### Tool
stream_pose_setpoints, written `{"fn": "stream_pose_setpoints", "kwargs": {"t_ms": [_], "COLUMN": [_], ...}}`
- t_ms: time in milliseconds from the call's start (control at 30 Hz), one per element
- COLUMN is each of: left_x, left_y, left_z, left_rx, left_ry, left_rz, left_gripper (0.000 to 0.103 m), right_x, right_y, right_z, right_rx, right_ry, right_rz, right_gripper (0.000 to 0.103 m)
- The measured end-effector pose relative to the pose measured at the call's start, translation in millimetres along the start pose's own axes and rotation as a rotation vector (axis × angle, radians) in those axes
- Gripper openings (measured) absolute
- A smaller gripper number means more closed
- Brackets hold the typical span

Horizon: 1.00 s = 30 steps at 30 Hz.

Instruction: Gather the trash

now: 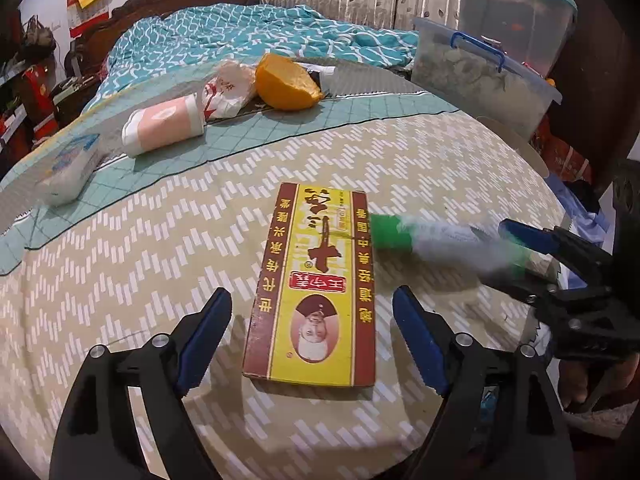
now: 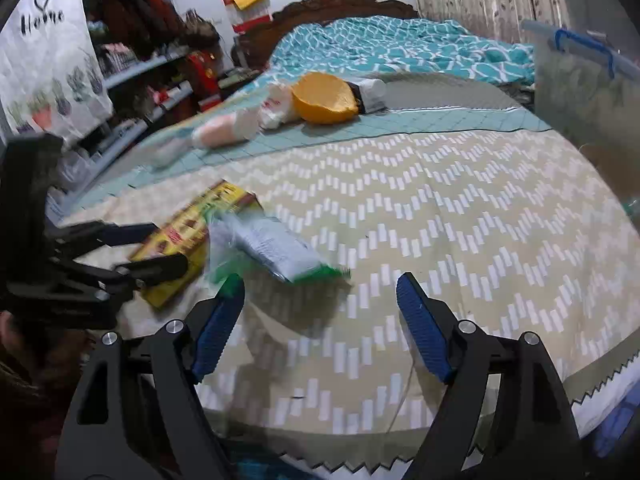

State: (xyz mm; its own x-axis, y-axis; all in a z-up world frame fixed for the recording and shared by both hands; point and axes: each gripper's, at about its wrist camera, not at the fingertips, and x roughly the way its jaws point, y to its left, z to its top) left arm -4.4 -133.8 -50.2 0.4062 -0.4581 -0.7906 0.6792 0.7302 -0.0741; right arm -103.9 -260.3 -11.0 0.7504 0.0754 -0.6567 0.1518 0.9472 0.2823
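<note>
A flat red and yellow carton (image 1: 316, 280) lies on the patterned tablecloth (image 1: 140, 280). My left gripper (image 1: 312, 320) is open, its blue pads on either side of the carton's near end and clear of it. A blurred white packet with green ends (image 1: 436, 244) shows just beyond the tips of my right gripper (image 1: 520, 256), partly over the carton's right edge. In the right wrist view the packet (image 2: 272, 248) is ahead of my open right gripper (image 2: 320, 312), near the left pad (image 2: 220, 320); no pad presses on it. The left gripper (image 2: 160, 248) stands over the carton (image 2: 180, 240).
At the table's far side lie a pink paper cup (image 1: 164, 124) on its side, a crumpled white wrapper (image 1: 228, 88), half an orange peel (image 1: 284, 80), a white packet (image 1: 68, 168) and a tube (image 1: 320, 70). Plastic storage boxes (image 1: 480, 76) stand at the right; a bed (image 1: 240, 36) lies beyond.
</note>
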Motion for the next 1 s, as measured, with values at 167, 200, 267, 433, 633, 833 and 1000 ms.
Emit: {"fn": "stream_pose_setpoints", "kwargs": {"t_ms": [167, 200, 267, 433, 633, 833, 1000], "left_x": [0.2, 1.1, 3.7, 9.3, 13.9, 17.0, 25.5], "left_y": [-1.1, 0.0, 2.2, 3.1, -0.2, -7.6, -27.9], "left_z": [-2.2, -2.1, -1.7, -1.5, -1.8, 5.2, 24.4], "left_rx": [-0.003, -0.008, -0.019, -0.026, -0.008, 0.014, 0.054], "left_ry": [0.015, 0.019, 0.027, 0.043, 0.05, 0.047, 0.043], "left_rz": [0.023, 0.026, 0.031, 0.038, 0.055, 0.039, -0.03], "left_gripper": [0.082, 0.082, 0.082, 0.082, 0.073, 0.058, 0.058], "right_x": [-4.4, -3.2, 1.7, 26.0, 44.4, 29.0, 11.1], "right_y": [5.3, 10.0, 18.6, 41.1, 35.9, 19.0, -17.7], "right_z": [7.0, 7.6, 8.1, 5.2, 6.0, 3.6, 11.0], "right_rx": [-0.001, -0.029, -0.084, -0.271, -0.328, -0.297, -0.158], "right_ry": [0.0, 0.002, 0.01, 0.059, 0.11, 0.082, 0.012], "right_rz": [0.126, 0.125, 0.103, 0.028, -0.038, -0.014, -0.031], "right_gripper": [0.085, 0.086, 0.088, 0.093, 0.076, 0.016, 0.015]}}
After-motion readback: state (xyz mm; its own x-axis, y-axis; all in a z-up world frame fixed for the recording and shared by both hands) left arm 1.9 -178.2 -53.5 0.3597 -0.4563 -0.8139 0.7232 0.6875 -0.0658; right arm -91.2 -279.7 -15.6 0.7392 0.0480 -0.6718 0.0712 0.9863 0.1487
